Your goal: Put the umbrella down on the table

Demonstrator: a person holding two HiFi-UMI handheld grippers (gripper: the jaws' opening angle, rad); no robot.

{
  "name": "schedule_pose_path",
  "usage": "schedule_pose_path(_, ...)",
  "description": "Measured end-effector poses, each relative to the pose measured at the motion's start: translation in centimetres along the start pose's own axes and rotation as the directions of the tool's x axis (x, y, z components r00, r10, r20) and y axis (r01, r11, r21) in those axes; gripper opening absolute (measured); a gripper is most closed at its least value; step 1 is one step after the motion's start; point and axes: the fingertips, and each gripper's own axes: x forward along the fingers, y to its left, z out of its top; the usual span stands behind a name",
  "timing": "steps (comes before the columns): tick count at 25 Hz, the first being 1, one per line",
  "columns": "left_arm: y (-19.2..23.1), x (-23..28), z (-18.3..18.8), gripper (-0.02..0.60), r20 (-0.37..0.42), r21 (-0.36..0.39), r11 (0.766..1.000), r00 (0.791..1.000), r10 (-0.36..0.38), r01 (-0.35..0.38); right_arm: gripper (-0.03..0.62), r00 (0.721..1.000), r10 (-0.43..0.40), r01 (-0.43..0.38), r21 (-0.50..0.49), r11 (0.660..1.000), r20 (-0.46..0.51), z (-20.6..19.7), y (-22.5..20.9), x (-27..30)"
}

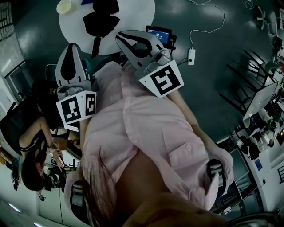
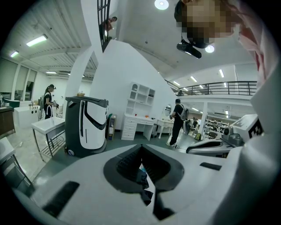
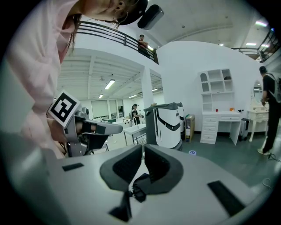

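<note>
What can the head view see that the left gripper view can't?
Only the head view: the round white table with the black umbrella lying on it, a cup, and a power strip on the floor. Only the left gripper view: a black-and-white machine, white shelves, and a walking person with a backpack. Both: the left tool, the right tool and the pink shirt.

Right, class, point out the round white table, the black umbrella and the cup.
Table (image 1: 138,18): head view, bare white top near its right edge.
Umbrella (image 1: 101,21): head view, middle of its black fabric.
Cup (image 1: 64,6): head view, its pale inside.
</note>
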Motion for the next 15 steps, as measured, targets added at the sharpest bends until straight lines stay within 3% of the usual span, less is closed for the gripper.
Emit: schedule_pose_path(15,0.61,-0.92,0.14,0.018,0.003,-0.011,1.0,1.0,0.01,-0.01,0.04,1.0,0.004,-0.004,-0.012,1.0,-0.005,0.31,0.89,0.07)
